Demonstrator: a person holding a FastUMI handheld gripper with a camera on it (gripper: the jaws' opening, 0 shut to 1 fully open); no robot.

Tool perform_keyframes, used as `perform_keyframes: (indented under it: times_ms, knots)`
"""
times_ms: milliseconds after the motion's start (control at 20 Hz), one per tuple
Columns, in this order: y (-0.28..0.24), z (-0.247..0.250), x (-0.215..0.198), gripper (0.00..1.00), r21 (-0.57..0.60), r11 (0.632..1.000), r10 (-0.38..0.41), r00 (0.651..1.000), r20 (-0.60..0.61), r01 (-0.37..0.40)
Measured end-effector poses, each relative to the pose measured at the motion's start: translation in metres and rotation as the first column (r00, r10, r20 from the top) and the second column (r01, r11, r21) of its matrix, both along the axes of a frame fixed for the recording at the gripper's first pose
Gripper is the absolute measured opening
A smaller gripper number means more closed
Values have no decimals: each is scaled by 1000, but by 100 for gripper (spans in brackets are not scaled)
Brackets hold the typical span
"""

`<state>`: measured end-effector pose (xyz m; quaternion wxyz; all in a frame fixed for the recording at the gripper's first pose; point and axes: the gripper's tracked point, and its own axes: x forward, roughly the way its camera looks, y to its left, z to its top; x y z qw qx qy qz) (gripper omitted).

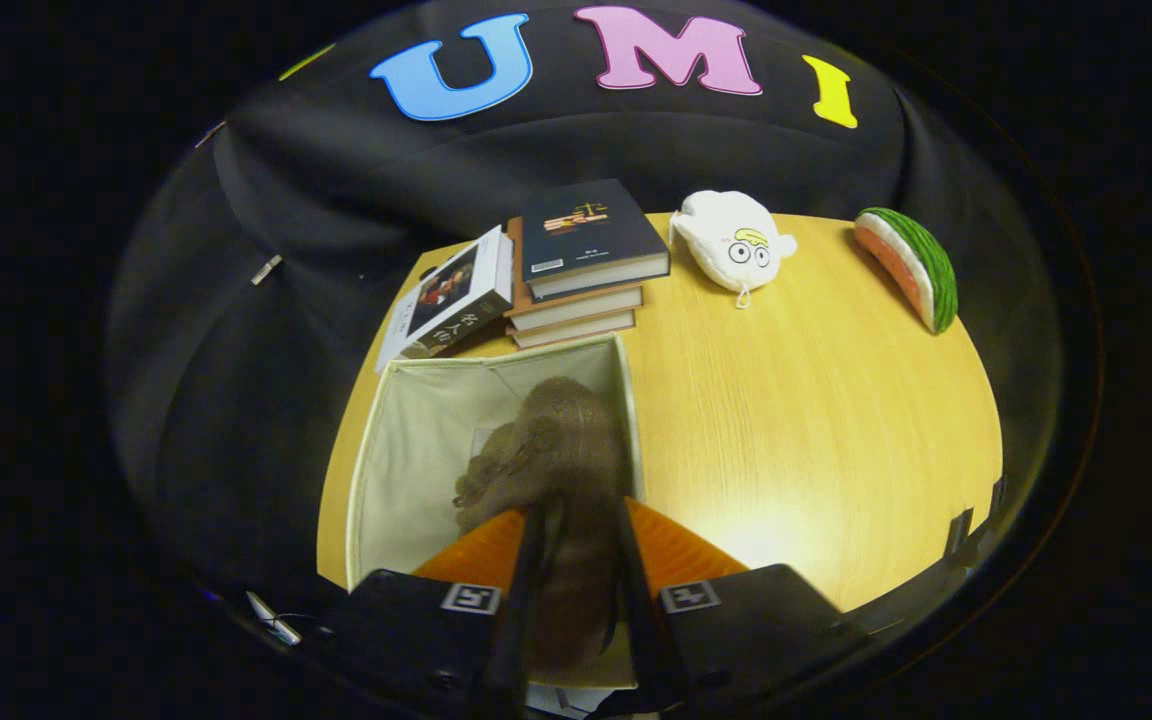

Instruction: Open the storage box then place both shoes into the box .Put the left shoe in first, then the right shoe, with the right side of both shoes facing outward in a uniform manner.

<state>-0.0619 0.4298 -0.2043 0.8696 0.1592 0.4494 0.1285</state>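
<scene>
Clearly, the gripper (581, 520) pinches a fuzzy brown shoe (556, 450) between both fingers, low in the frame's centre. Its long axis runs away from the fingers, far end up-frame, over the open cream fabric box (406, 440). Book (591, 235) covers bear writing (too small to read) above the box on the wooden table (796, 420).

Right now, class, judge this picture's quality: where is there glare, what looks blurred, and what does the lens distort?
In the gripper view, glare whitens the pale wooden table just right of the gripper; the brown furry shoe pinched between its fingers, hanging over the open cream fabric box, looks smeared; the stacked books stay sharp; the fisheye lens bows the table's edges.
</scene>
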Motion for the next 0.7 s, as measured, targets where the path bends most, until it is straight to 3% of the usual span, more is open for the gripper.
perform_keyframes:
  times_ms: [100, 150, 450, 700]
  knots:
    - [-2, 7, 1, 87, -3, 1000, 10, 999, 32, -10]
    - [-7, 7, 2, 99, -32, 999, 10, 999, 47, -9]
    - [-23, 7, 4, 99, -71, 997, 28, 995, 95, -21]
    - [-53, 28, 17, 99, -85, 996, 23, 978, 207, -6]
